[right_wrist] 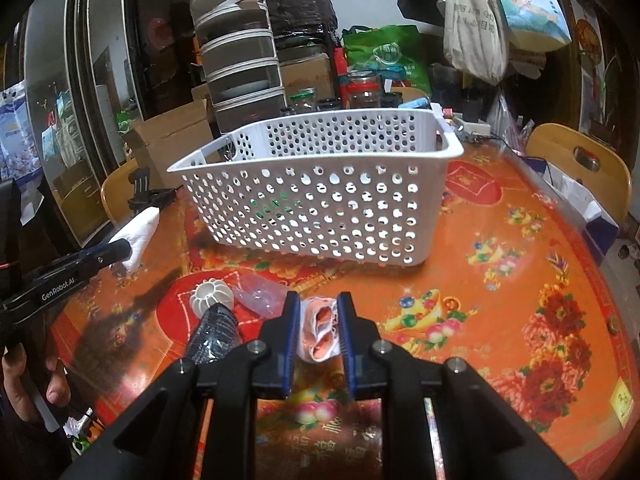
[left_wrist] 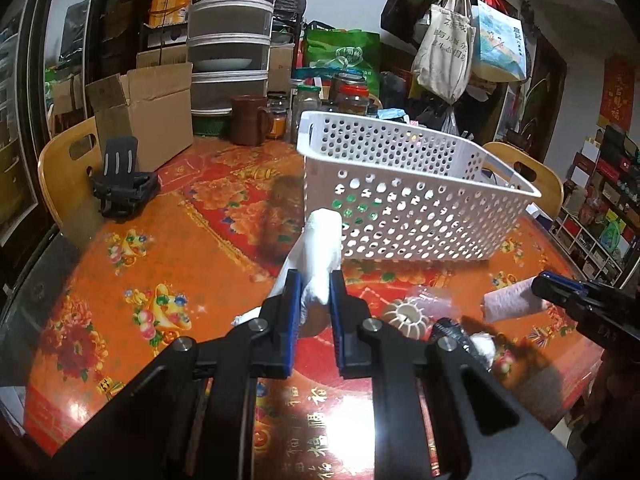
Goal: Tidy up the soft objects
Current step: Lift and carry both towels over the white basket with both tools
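gripping a white cloth roll point(left_wrist: 322, 256), left gripper point(left_wrist: 314, 280); right gripper point(right_wrist: 318, 312) clamped on a pink rolled towel point(right_wrist: 322, 330).

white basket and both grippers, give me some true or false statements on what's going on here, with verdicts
1. The left gripper is shut on a rolled white cloth. True.
2. The right gripper is open with nothing between its fingers. False: it is shut on a rolled pink cloth.
3. The white perforated basket stands upright on the red floral tablecloth. True.
4. The white ribbed ball lies inside the basket. False: it sits on the tablecloth in front of the basket.
5. A brown mug stands beside the cardboard box at the back of the table. True.
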`<control>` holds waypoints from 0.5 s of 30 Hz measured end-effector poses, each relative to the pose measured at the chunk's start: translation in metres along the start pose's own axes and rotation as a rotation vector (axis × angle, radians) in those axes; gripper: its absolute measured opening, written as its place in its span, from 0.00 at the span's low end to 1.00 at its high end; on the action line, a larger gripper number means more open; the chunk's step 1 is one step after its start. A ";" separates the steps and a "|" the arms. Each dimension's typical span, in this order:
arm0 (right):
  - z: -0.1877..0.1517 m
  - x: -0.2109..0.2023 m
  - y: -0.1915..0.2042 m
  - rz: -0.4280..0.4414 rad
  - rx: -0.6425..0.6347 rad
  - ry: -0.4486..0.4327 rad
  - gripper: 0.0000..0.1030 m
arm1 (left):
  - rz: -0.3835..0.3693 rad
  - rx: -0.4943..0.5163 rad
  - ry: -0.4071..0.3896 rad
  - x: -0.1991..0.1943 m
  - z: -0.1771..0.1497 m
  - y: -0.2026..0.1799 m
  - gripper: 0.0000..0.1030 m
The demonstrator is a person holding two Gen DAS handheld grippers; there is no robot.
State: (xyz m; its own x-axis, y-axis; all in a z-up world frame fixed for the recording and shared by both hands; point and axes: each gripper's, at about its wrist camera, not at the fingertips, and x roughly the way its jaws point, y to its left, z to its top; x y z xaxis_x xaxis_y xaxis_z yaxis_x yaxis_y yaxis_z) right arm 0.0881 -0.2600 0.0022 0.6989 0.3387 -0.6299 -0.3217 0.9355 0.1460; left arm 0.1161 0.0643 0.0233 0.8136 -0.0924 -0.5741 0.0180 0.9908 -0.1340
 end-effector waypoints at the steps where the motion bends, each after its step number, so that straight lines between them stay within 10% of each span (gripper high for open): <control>1: 0.002 -0.002 0.000 -0.002 -0.003 -0.004 0.16 | 0.014 0.007 0.020 -0.001 0.002 -0.001 0.12; 15: 0.058 -0.027 -0.007 -0.071 -0.051 -0.074 0.16 | 0.029 0.066 -0.039 -0.018 0.062 -0.029 0.12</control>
State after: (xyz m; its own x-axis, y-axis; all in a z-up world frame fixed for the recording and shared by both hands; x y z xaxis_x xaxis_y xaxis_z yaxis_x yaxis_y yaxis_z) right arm 0.1085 -0.2694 0.0625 0.7658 0.2798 -0.5791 -0.3005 0.9517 0.0625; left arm 0.1373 0.0430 0.0875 0.8364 -0.0608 -0.5447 0.0313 0.9975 -0.0634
